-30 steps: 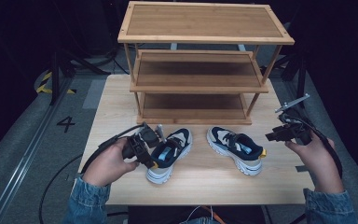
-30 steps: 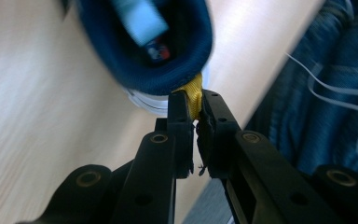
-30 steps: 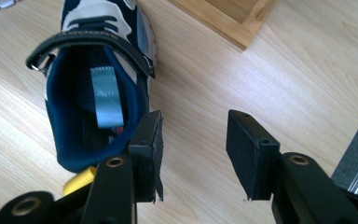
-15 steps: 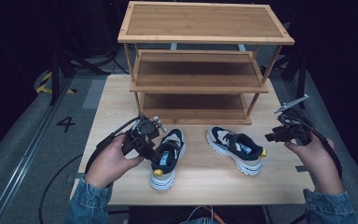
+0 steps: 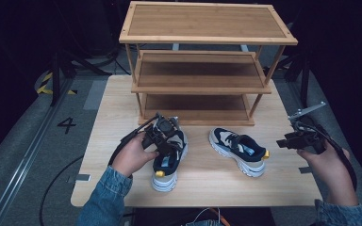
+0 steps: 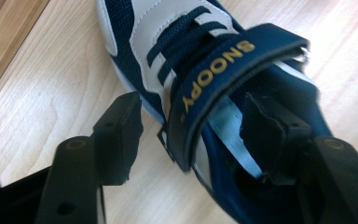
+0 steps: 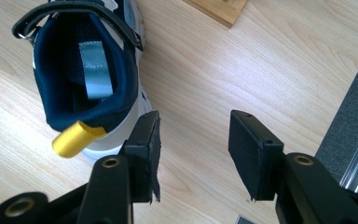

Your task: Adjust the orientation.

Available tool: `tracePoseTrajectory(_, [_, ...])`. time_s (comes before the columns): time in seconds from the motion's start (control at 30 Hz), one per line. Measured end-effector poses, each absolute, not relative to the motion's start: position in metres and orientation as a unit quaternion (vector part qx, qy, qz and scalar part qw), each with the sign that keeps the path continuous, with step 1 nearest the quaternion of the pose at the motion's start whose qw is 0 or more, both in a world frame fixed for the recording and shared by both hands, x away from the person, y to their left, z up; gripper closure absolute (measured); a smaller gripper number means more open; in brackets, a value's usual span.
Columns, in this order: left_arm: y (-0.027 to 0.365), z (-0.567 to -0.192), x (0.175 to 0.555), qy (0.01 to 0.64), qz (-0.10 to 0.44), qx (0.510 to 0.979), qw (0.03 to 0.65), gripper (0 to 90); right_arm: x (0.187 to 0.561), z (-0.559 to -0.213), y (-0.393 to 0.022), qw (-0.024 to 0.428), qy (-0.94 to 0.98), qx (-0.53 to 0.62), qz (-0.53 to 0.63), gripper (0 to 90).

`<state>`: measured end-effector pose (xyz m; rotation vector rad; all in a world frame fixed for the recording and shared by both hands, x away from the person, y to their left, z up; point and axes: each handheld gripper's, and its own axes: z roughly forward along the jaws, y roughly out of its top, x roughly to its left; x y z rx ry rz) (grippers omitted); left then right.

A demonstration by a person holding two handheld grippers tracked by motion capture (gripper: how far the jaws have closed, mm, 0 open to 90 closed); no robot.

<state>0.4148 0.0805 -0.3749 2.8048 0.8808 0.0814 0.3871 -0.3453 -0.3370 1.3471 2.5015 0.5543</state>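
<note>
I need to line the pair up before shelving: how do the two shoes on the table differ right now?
The left shoe points its toe toward the rack, while the right shoe lies slanted, heel toward the table's right front. The left gripper hangs over the left shoe, jaws apart astride its strap side; its jaws have just opened. The right gripper stays off the right shoe. Both are navy and white with yellow heel tabs.
</note>
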Motion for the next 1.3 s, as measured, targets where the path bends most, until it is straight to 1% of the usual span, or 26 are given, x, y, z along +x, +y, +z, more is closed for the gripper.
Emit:
tracePoseTrajectory(0.03, [0.080,-0.375,0.415,0.298,0.028,0.949,0.100,56.3,0.386,-0.337,-0.346,0.124,0.857,0.462,0.190,54.1])
tracePoseTrajectory(0.07, [0.080,-0.372,0.416,0.300,0.022,0.947,0.109,59.1,0.385,-0.337,-0.347,0.124,0.857,0.463,0.189,54.1])
tracePoseTrajectory(0.13, [0.080,-0.368,0.416,0.303,0.028,0.946,0.110,64.8,0.384,-0.337,-0.348,0.125,0.857,0.464,0.188,54.1])
tracePoseTrajectory(0.17, [0.081,-0.368,0.416,0.305,0.031,0.945,0.116,65.1,0.383,-0.337,-0.349,0.125,0.856,0.464,0.189,54.1])
tracePoseTrajectory(0.23, [0.081,-0.366,0.417,0.312,0.045,0.943,0.105,66.1,0.382,-0.337,-0.349,0.126,0.855,0.466,0.188,54.1])
tracePoseTrajectory(0.3, [0.080,-0.364,0.419,0.318,0.066,0.940,0.106,70.3,0.382,-0.338,-0.350,0.126,0.855,0.468,0.187,54.1])
tracePoseTrajectory(0.47, [0.073,-0.364,0.426,0.316,0.097,0.937,0.114,72.5,0.379,-0.341,-0.350,0.125,0.855,0.470,0.181,53.6])
tracePoseTrajectory(0.57, [0.072,-0.365,0.429,0.315,0.101,0.936,0.123,72.2,0.378,-0.344,-0.350,0.124,0.855,0.471,0.178,53.3])
tracePoseTrajectory(0.6, [0.072,-0.365,0.430,0.316,0.093,0.936,0.128,71.1,0.378,-0.345,-0.349,0.122,0.856,0.471,0.177,53.2])
tracePoseTrajectory(0.63, [0.073,-0.364,0.430,0.317,0.085,0.936,0.128,66.6,0.378,-0.346,-0.348,0.121,0.857,0.470,0.174,53.0])
tracePoseTrajectory(0.73, [0.076,-0.359,0.428,0.321,0.077,0.932,0.146,57.7,0.379,-0.348,-0.345,0.121,0.860,0.465,0.171,52.7])
tracePoseTrajectory(0.77, [0.078,-0.355,0.426,0.324,0.061,0.931,0.153,56.1,0.379,-0.348,-0.344,0.120,0.861,0.464,0.172,52.7])
tracePoseTrajectory(0.9, [0.083,-0.340,0.416,0.304,0.057,0.934,0.180,56.6,0.380,-0.347,-0.343,0.121,0.861,0.463,0.173,51.6])
tracePoseTrajectory(1.0, [0.081,-0.331,0.405,0.286,0.060,0.939,0.183,57.1,0.381,-0.346,-0.342,0.124,0.861,0.461,0.175,51.2])
tracePoseTrajectory(1.07, [0.079,-0.326,0.402,0.298,0.041,0.938,0.174,58.9,0.382,-0.346,-0.340,0.126,0.862,0.459,0.176,50.8])
tracePoseTrajectory(1.1, [0.080,-0.325,0.400,0.320,0.014,0.932,0.172,60.2,0.382,-0.345,-0.340,0.126,0.862,0.458,0.176,50.9])
tracePoseTrajectory(1.17, [0.083,-0.326,0.401,0.335,-0.016,0.926,0.175,60.2,0.383,-0.344,-0.338,0.127,0.863,0.456,0.178,50.9])
tracePoseTrajectory(1.3, [0.082,-0.329,0.397,0.315,-0.036,0.934,0.164,56.9,0.385,-0.343,-0.334,0.128,0.865,0.451,0.179,50.9])
